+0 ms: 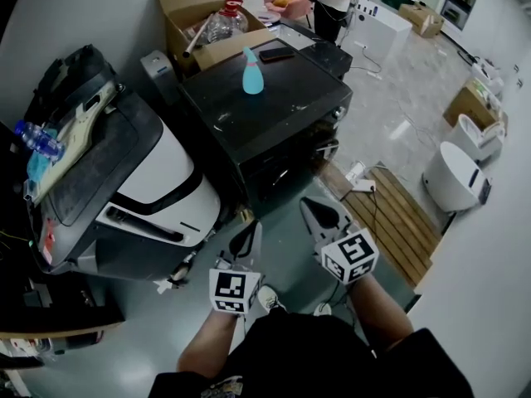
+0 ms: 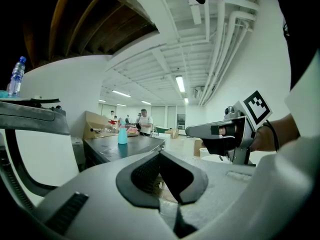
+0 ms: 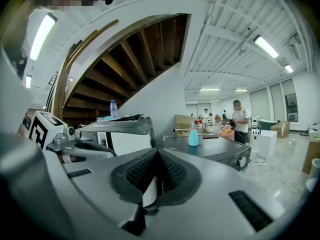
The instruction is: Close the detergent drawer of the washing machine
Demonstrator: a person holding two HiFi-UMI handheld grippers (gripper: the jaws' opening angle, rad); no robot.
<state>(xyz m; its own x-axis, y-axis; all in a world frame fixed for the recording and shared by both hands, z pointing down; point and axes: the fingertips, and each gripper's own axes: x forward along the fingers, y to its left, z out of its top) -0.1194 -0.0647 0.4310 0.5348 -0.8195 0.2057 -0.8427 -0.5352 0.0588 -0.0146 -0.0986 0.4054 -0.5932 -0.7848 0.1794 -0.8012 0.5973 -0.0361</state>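
The black washing machine (image 1: 274, 98) stands ahead of me, and its front (image 1: 286, 168) faces my grippers. A light blue bottle (image 1: 252, 73) and a dark phone (image 1: 276, 54) rest on its lid. I cannot make out a detergent drawer sticking out of the front. My left gripper (image 1: 247, 240) and right gripper (image 1: 319, 214) hover side by side over the floor, short of the machine and touching nothing. Both are shut with nothing held. The machine (image 2: 125, 146) (image 3: 215, 149) lies beyond the shut left gripper (image 2: 160, 155) and right gripper (image 3: 157, 155) in the gripper views.
A white and black machine (image 1: 158, 181) with its lid raised stands to the left, a water bottle (image 1: 37, 139) on it. Open cardboard boxes (image 1: 195, 11) sit behind. A wooden pallet (image 1: 398, 218) and a power strip (image 1: 362, 186) lie on the floor at right. People stand in the background.
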